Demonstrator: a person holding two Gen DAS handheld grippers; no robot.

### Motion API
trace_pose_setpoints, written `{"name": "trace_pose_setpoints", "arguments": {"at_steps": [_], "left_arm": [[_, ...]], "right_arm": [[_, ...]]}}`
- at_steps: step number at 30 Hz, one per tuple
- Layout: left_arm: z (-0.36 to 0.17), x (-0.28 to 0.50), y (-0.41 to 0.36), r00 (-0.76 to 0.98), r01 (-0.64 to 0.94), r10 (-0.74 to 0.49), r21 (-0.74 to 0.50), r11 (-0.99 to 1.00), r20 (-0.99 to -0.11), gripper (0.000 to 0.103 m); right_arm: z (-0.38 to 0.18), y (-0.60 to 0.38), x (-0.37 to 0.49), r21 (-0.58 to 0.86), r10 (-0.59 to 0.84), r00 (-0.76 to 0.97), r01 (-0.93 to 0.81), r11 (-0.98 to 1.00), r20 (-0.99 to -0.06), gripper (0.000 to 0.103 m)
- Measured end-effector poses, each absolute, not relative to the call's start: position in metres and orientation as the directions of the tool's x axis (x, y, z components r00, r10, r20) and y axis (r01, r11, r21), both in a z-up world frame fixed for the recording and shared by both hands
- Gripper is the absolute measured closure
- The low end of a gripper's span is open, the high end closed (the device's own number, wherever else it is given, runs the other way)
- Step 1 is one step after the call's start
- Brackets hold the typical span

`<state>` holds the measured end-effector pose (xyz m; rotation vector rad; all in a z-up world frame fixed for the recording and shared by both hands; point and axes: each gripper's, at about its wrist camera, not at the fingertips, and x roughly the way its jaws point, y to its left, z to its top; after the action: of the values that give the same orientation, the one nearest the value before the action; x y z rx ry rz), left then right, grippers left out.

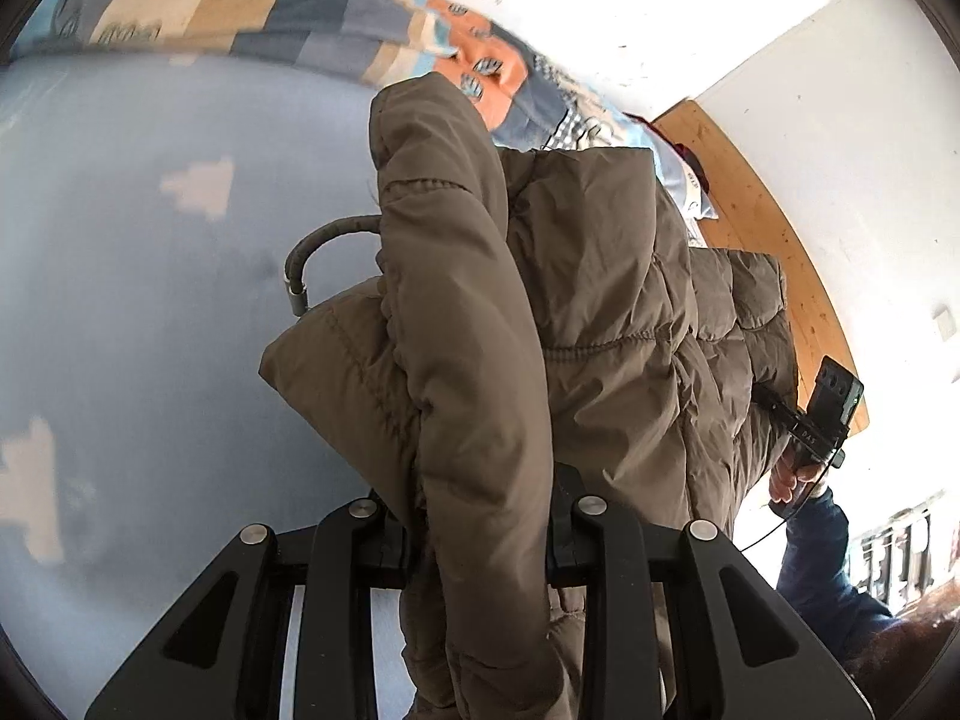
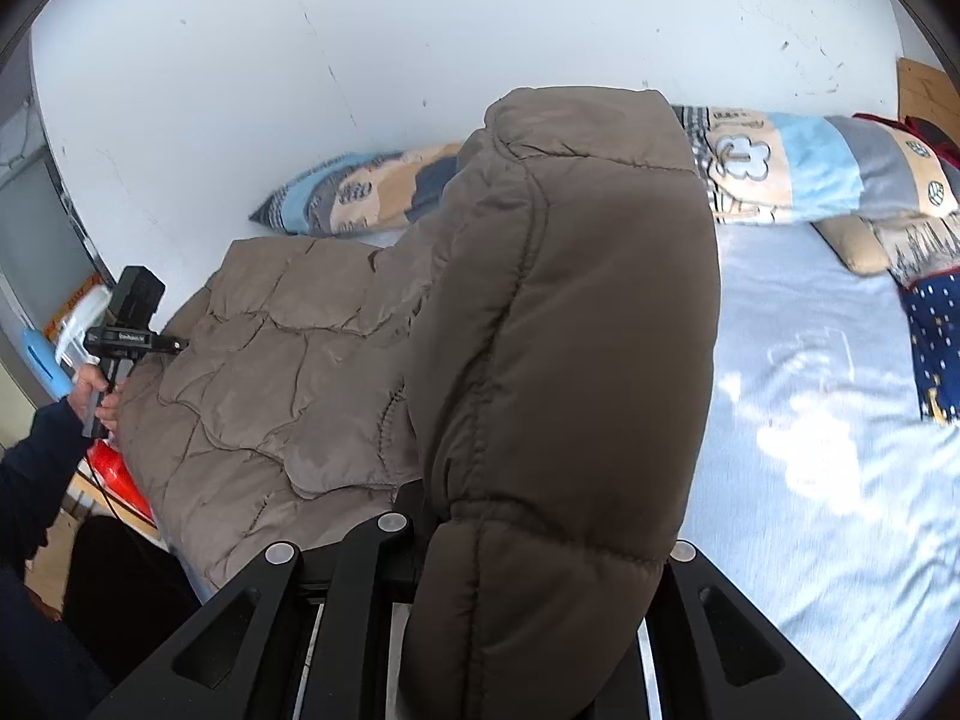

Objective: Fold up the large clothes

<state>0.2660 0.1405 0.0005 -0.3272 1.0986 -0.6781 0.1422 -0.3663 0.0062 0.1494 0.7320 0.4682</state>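
Observation:
A brown quilted puffer jacket [image 1: 600, 252] hangs lifted over a bed with a light blue sheet [image 1: 150, 300]. My left gripper [image 1: 480, 522] is shut on a thick padded fold of it, which rises between the jaws and hides the fingertips. A grey drawcord loop [image 1: 324, 252] sticks out from the jacket's left side. In the right wrist view my right gripper [image 2: 540, 522] is likewise shut on a bulky fold of the jacket [image 2: 570, 300], while the rest of the coat spreads to the left over the bed. Each view shows the other gripper's black body [image 1: 834, 402] [image 2: 129, 324] held in a hand at the jacket's far edge.
Patterned pillows [image 2: 810, 162] line the white wall [image 2: 360, 60] behind the bed. A wooden headboard [image 1: 750, 222] stands at one end. A dark blue starred cloth [image 2: 936, 336] lies at the right. A red object [image 2: 117, 480] and a person's dark sleeve [image 2: 36, 480] are beside the bed.

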Motion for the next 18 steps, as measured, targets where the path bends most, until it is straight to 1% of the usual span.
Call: {"name": "trace_pose_setpoints", "arguments": {"at_steps": [2,6,8,9,10,11,12,13,15,18], "left_arm": [[-0.02,0.262,0.142,0.264,0.319,-0.647,-0.569,0.758,-0.715,0.075],[-0.07,0.265,0.151,0.241,0.227,-0.637,-0.595,0.771,-0.733,0.074],[-0.087,0.268,0.158,0.24,0.183,-0.644,-0.618,0.765,-0.726,0.07],[-0.094,0.268,0.161,0.239,0.166,-0.648,-0.627,0.761,-0.723,0.068],[-0.096,0.269,0.164,0.239,0.154,-0.645,-0.627,0.763,-0.726,0.061],[-0.096,0.268,0.166,0.245,0.138,-0.634,-0.621,0.772,-0.734,0.049],[-0.096,0.268,0.171,0.255,0.11,-0.616,-0.611,0.784,-0.745,0.045],[-0.094,0.266,0.177,0.263,0.096,-0.615,-0.614,0.783,-0.743,0.044],[-0.089,0.264,0.185,0.279,0.081,-0.616,-0.621,0.779,-0.737,0.042],[-0.067,0.252,0.201,0.338,0.083,-0.572,-0.582,0.809,-0.747,0.042]], "right_arm": [[-0.011,-0.363,0.144,0.295,0.45,0.627,-0.341,0.893,-0.637,0.086],[-0.053,-0.358,0.157,0.312,0.42,0.58,-0.281,0.908,-0.698,0.085],[-0.064,-0.361,0.162,0.333,0.414,0.571,-0.246,0.91,-0.709,0.077],[-0.066,-0.363,0.163,0.337,0.401,0.57,-0.221,0.915,-0.717,0.066],[-0.067,-0.365,0.165,0.339,0.385,0.561,-0.19,0.922,-0.733,0.058],[-0.067,-0.367,0.166,0.344,0.379,0.552,-0.172,0.923,-0.742,0.055],[-0.064,-0.371,0.164,0.346,0.372,0.55,-0.156,0.925,-0.748,0.049],[-0.06,-0.372,0.161,0.339,0.358,0.555,-0.14,0.93,-0.751,0.043],[-0.052,-0.374,0.153,0.328,0.335,0.568,-0.118,0.937,-0.752,0.038],[-0.037,-0.392,0.129,0.313,0.293,0.608,-0.077,0.947,-0.738,0.036]]}}
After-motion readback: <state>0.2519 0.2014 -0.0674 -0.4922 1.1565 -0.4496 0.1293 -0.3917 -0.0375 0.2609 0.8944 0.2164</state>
